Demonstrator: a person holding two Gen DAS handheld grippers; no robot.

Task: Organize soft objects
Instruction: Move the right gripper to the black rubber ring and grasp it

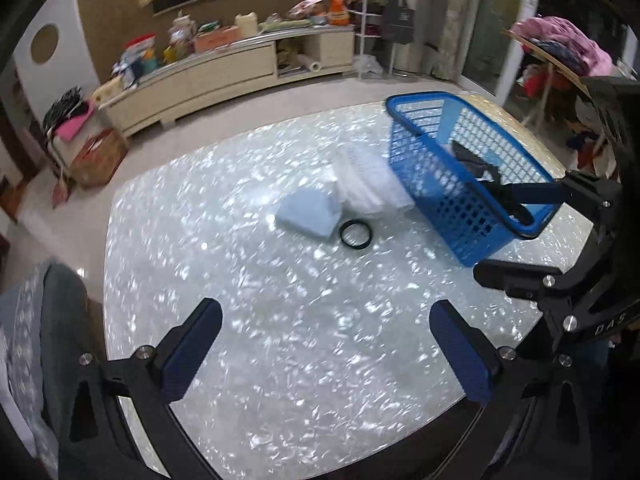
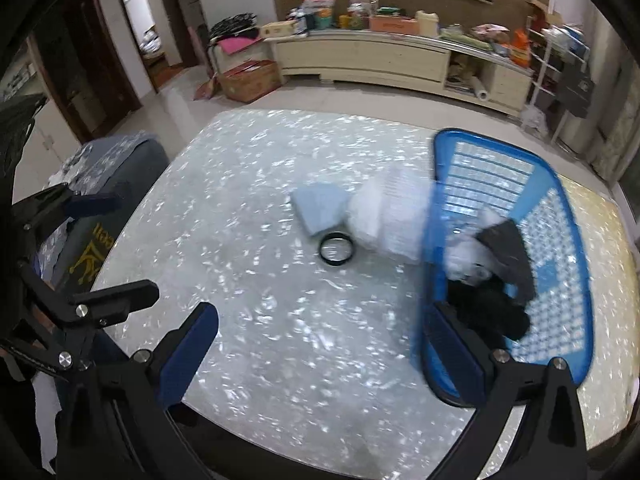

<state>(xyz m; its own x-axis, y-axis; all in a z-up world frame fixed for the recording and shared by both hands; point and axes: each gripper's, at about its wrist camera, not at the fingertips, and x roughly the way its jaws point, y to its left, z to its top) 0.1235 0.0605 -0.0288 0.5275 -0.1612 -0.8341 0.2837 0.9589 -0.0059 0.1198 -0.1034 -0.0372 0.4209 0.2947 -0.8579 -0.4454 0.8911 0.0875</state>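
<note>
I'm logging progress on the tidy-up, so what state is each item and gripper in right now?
blue basket: on the table, holding dark and white soft items
light blue cloth: folded, on the table outside the basket
white cloth: on the table beside the basket
black ring: flat on the table
left gripper: open, empty
right gripper: open, empty

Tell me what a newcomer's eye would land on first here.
The bright blue basket on the right side of the shimmering table stands out most, with dark and white soft items piled inside. Beside it lie a clear plastic packet, a pale blue folded cloth and a black ring.
</note>
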